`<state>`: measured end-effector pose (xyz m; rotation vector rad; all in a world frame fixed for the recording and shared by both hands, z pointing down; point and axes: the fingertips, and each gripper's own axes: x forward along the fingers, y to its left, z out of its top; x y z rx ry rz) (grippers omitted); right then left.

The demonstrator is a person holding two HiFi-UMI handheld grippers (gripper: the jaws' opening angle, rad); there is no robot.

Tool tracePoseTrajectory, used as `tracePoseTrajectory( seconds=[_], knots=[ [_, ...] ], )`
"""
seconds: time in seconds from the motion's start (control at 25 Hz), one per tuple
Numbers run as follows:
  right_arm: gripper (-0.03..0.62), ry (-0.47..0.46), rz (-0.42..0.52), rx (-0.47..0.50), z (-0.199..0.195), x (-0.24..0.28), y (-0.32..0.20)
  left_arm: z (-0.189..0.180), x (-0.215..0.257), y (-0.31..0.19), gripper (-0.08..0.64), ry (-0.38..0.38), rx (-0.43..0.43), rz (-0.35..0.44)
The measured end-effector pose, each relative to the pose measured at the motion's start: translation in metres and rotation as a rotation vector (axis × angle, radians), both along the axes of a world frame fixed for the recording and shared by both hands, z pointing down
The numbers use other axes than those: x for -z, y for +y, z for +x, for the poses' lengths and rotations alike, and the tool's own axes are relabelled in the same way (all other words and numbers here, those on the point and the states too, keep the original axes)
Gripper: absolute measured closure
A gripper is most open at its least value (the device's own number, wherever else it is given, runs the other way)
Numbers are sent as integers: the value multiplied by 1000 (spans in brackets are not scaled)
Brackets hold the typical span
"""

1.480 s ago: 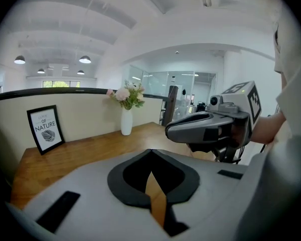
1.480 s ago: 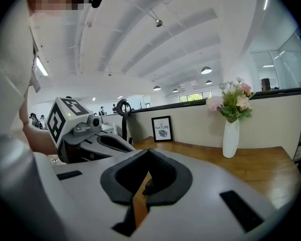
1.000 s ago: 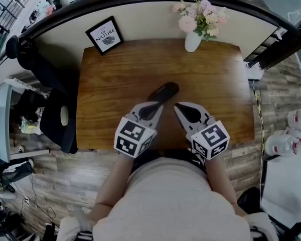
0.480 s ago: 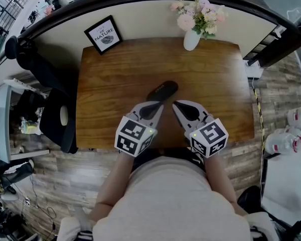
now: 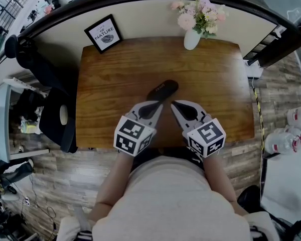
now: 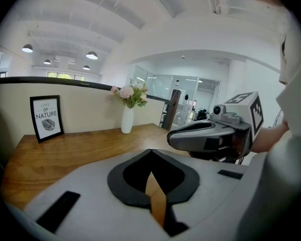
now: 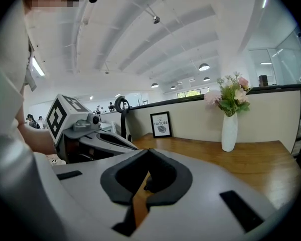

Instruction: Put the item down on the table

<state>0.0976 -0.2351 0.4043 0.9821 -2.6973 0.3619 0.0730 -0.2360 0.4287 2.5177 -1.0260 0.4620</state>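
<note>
Hardly any change against a second ago: black item [image 5: 163, 90] lying flat near the middle of the wooden table [image 5: 220, 84], in the same spot as then, held by neither tool and just beyond the tip of the left gripper [image 5: 157, 105]. Left gripper clenched tight with its tips meeting on nothing, right gripper [image 5: 174, 104] likewise closed and empty, both poised side by side over the table's near edge as before, tips close together and pointing toward the item. Framed picture [image 5: 104, 34] and vase of flowers [image 5: 192, 39] unmoved at the far edge.
</note>
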Motion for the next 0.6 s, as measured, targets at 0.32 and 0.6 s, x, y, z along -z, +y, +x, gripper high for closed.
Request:
tracePoseTrajectory(
  seconds=[0.32,0.6],
  knots=[
    [583,2,-19,-19,3,-3,-2,-3,-1,1,548,21,5,-21],
    [583,1,-13,-8,-1,-3,-2,-6,-2,0,548,19,0,-23]
  ],
)
